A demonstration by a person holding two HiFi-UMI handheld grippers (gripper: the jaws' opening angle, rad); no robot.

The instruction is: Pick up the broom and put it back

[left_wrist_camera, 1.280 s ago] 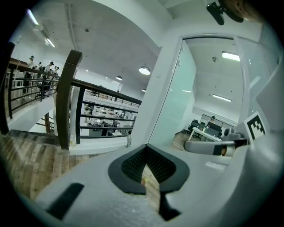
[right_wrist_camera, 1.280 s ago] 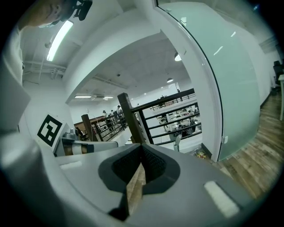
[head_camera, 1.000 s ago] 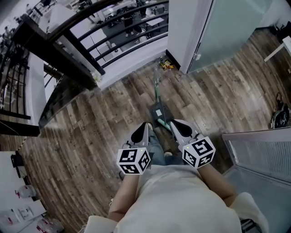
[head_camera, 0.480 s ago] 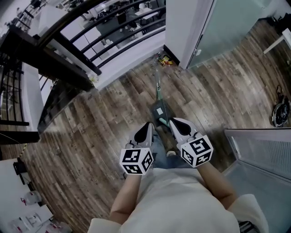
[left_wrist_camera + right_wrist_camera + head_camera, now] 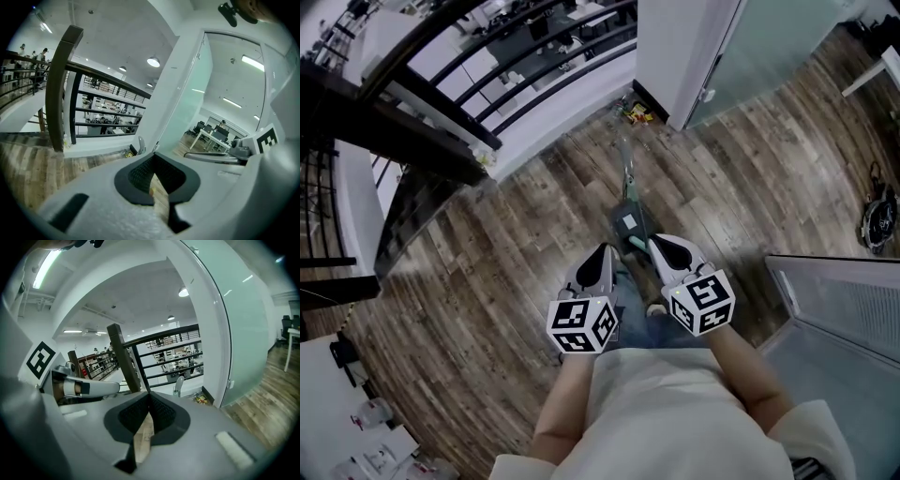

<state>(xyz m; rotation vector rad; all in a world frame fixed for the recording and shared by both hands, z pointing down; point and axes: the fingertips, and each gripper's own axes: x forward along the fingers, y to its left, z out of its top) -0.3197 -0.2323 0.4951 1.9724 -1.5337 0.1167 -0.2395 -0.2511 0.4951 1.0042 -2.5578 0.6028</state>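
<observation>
The broom (image 5: 627, 192) lies ahead of me on the wood floor, a slim green handle running away toward the wall and a dark head (image 5: 628, 223) nearest me. Its grey handle end (image 5: 178, 385) shows past the right jaws and again as the handle end (image 5: 140, 144) in the left gripper view. My left gripper (image 5: 604, 249) hovers just left of the dark head, shut and empty. My right gripper (image 5: 654, 242) is close beside the head's teal end, also shut with nothing between its jaws. In the gripper views the left gripper (image 5: 153, 162) and right gripper (image 5: 149, 397) show pads meeting.
A black railing (image 5: 487, 84) runs along the far left. A white column (image 5: 670, 47) and a frosted glass door (image 5: 759, 56) stand beyond the broom, with small yellow items (image 5: 636, 112) at the wall's foot. A grey panel (image 5: 834, 300) lies at right.
Both grippers have edged forward and lower toward the broom's dark head, the right one now close to its teal end. Both have stayed shut.
</observation>
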